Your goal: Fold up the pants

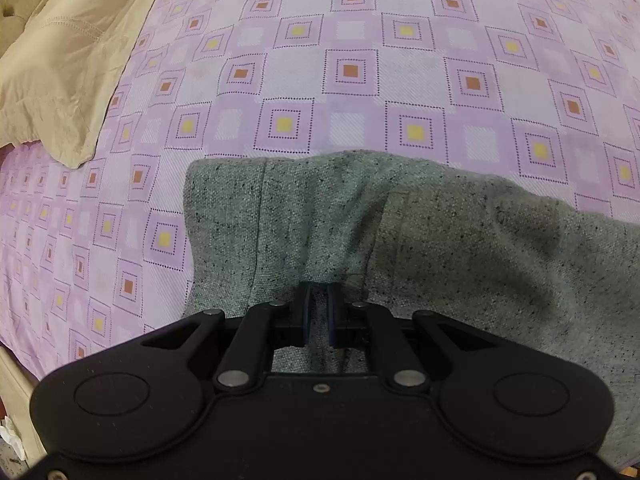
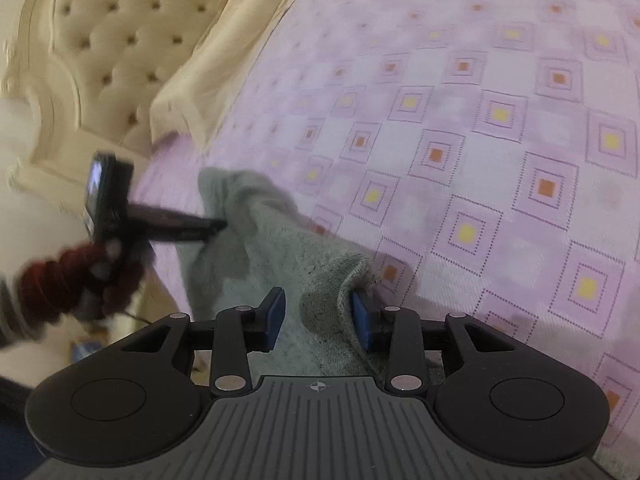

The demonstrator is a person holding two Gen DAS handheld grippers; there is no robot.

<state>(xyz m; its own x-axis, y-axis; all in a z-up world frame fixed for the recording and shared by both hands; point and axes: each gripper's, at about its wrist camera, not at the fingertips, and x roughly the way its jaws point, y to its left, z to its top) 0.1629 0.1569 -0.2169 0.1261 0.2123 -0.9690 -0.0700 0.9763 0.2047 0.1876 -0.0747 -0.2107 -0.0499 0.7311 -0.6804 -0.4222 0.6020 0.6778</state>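
Grey speckled pants [image 1: 400, 220] on the lilac checked bedspread [image 1: 360, 60] — pinched in your left gripper [image 1: 318, 312].
Your right gripper [image 2: 318, 320] straddles a fold — pads apart, not pressing.

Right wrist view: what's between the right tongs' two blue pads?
A bunched fold of the grey pants lies between the pads of the right tongs. The jaws stand apart, left pad clear of the cloth. The right wrist view shows it.
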